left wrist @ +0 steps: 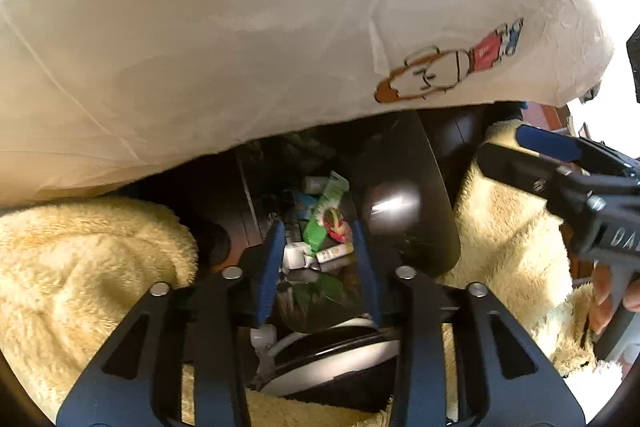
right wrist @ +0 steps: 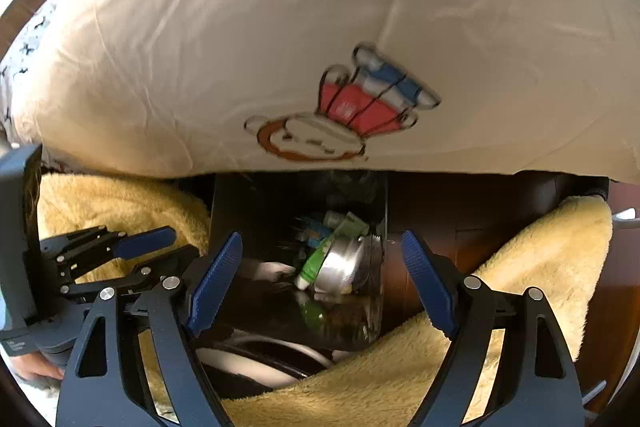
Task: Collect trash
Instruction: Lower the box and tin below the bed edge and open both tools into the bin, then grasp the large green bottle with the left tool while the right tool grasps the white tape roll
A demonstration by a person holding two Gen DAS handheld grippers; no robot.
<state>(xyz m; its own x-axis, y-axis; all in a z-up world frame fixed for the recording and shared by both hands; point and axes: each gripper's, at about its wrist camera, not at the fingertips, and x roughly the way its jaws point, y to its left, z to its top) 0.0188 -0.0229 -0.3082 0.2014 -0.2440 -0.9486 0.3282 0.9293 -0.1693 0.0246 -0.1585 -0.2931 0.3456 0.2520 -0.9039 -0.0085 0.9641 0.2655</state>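
A dark bin (left wrist: 404,163) stands between two yellow fluffy blankets, below a white pillow. Inside lie a green wrapper (left wrist: 324,215), a red-and-white wrapper (left wrist: 334,223), small white bottles (left wrist: 332,254) and other litter. My left gripper (left wrist: 318,239) hangs over the bin mouth, jaws apart, nothing between them. In the right wrist view the bin (right wrist: 372,195) holds a green tube (right wrist: 316,261) and a shiny metal lid (right wrist: 340,263). My right gripper (right wrist: 320,267) is wide open and empty above it. The left gripper (right wrist: 152,247) shows at the left there; the right gripper (left wrist: 548,147) shows at the right in the left view.
A white pillow (left wrist: 240,27) with a cartoon print (right wrist: 340,115) overhangs the bin. Yellow fluffy blankets (left wrist: 80,275) (right wrist: 520,287) flank it. A white-rimmed round object (left wrist: 336,359) lies just below the bin. Dark wooden furniture (right wrist: 460,211) stands behind.
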